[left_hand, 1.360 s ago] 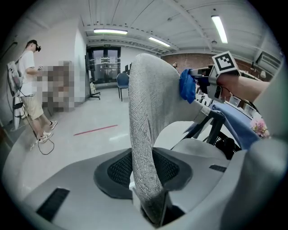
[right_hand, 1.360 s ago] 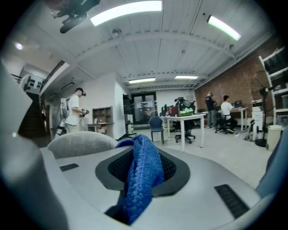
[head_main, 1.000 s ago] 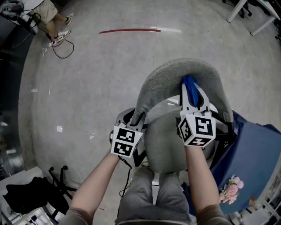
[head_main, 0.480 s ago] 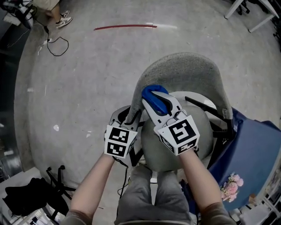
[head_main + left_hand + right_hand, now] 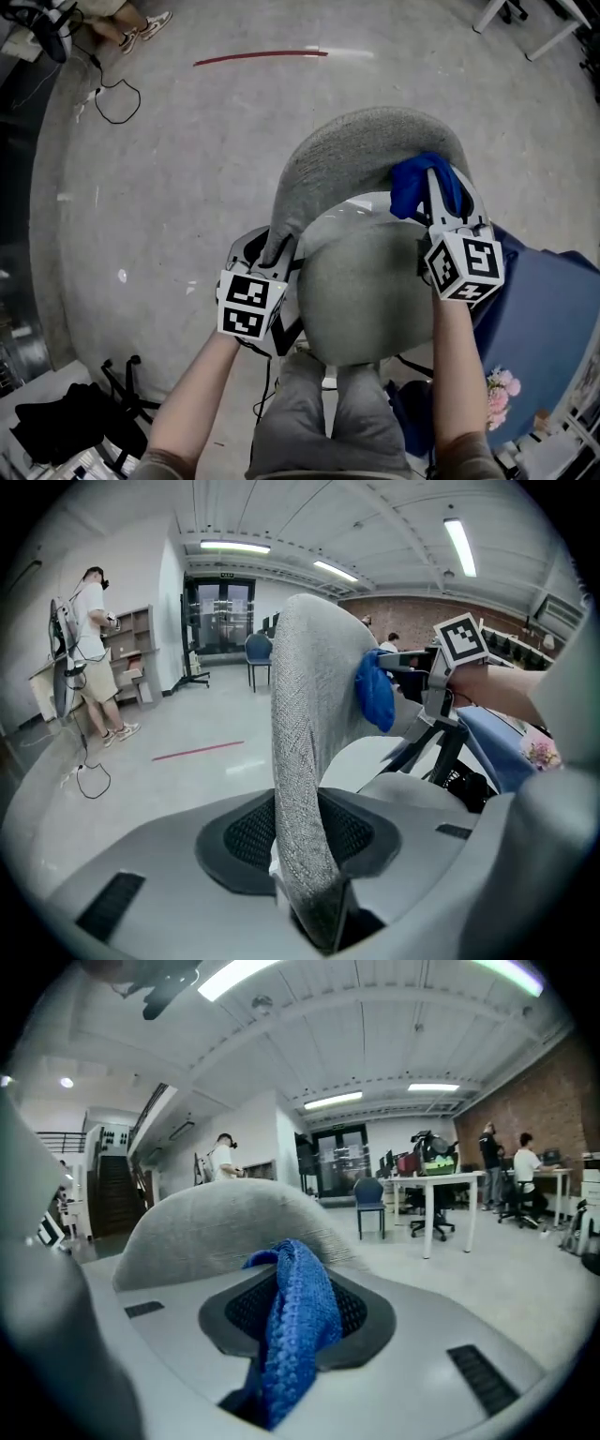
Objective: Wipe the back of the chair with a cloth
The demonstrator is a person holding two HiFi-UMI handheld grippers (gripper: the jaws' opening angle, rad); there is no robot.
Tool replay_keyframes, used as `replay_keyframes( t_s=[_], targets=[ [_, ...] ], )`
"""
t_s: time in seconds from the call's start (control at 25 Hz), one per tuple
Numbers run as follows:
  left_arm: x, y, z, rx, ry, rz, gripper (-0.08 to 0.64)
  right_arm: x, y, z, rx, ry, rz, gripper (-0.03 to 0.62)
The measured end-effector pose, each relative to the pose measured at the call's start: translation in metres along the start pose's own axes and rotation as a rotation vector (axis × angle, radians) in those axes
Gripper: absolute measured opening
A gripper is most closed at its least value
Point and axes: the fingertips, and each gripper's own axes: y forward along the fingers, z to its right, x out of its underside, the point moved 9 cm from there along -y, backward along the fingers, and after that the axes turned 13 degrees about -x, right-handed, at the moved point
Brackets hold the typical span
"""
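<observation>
Both forearms reach forward, left gripper [image 5: 277, 251] clamped on chair back [image 5: 375, 141], right gripper [image 5: 437, 192] pinching cloth [image 5: 408, 187].

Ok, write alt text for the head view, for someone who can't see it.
Seen from above, the right gripper holds a blue cloth against the right end of a grey chair back, while the left gripper clamps the back's left edge. The person's forearms flank the seat.

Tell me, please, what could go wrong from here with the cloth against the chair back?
The right gripper pinches only part of the cloth. The rest hangs loose, so rubbing might drag it out.
The left gripper clamps just the thin edge of the chair back. A hard push could make it slip and let the chair turn.
</observation>
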Motion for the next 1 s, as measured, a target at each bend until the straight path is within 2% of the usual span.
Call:
replay_keyframes(
  t_s=[0.2,0.24,0.32,0.4,0.48,0.72,0.8,0.92,1.0],
  targets=[
    [0.001,0.0,-0.001,-0.014,-0.002,-0.007,0.136,-0.006,-0.044,0.021,0.315,0.066,0.152,0.112],
    [0.001,0.0,0.0,-0.013,-0.003,-0.007,0.135,-0.003,-0.045,0.022,0.34,0.082,0.165,0.112],
    [0.001,0.0,0.0,-0.007,-0.007,-0.006,0.135,0.007,-0.033,0.013,0.322,0.098,0.162,0.112],
    [0.001,0.0,-0.001,-0.002,-0.014,-0.006,0.135,0.018,-0.013,-0.009,0.248,0.078,0.122,0.112],
    [0.001,0.0,-0.001,-0.001,-0.02,-0.007,0.136,0.029,0.01,-0.039,0.13,0.05,0.051,0.112],
    [0.002,0.001,-0.002,0.009,-0.032,-0.004,0.137,0.052,0.054,-0.149,-0.349,0.005,-0.13,0.114],
    [0.002,0.002,-0.002,0.012,-0.035,-0.003,0.137,0.052,0.053,-0.17,-0.446,0.034,-0.143,0.12],
    [0.002,0.001,-0.002,0.012,-0.035,-0.004,0.137,0.048,0.046,-0.177,-0.587,0.155,-0.116,0.12],
    [0.001,0.001,-0.003,0.01,-0.033,-0.005,0.137,0.047,0.046,-0.176,-0.633,0.142,-0.12,0.12]
  ],
)
